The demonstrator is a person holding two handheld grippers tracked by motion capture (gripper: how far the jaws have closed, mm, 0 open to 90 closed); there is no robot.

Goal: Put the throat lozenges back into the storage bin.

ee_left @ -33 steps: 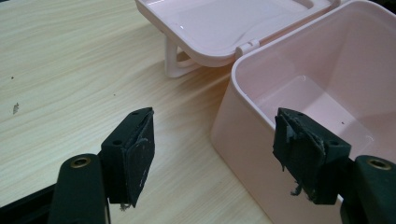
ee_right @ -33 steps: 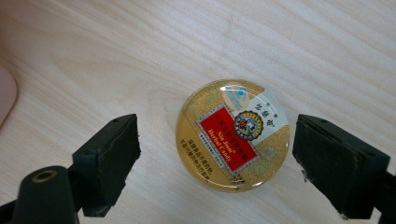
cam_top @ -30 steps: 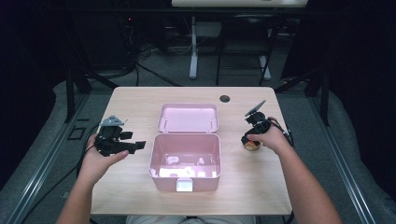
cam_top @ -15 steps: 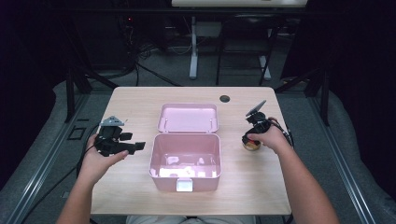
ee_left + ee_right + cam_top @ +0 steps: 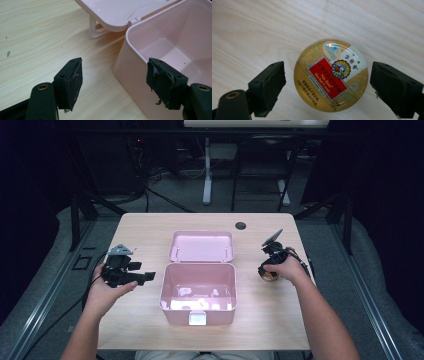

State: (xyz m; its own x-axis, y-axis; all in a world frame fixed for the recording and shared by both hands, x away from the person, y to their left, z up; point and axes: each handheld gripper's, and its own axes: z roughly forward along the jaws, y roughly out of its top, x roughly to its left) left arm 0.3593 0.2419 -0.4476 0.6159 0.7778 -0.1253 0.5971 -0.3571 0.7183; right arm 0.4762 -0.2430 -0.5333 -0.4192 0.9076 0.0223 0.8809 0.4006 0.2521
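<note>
- The left gripper [image 5: 142,278] is held above the wooden table [image 5: 150,227] near its left edge, jaws wide apart with nothing between them, pointing at the left wall of the box.
- In the left gripper view the jaws straddle the near-left corner of the pink plastic box [image 5: 160,50]; neither pad touches it.
- The pink plastic box [image 5: 199,287] sits in the middle of the table, close to the front edge, its white latch facing the person.
- Its hinged lid [image 5: 201,246] lies open flat on the table behind it, toward the back edge.
- The round gold candy tin [image 5: 331,75], with a red label reading "Nin Jiom Herbal Candy", lies flat near the table's right edge [image 5: 270,276].
- The right gripper [image 5: 327,85] hangs over the tin, jaws wide on either side of it, with gaps between pads and rim.
</note>
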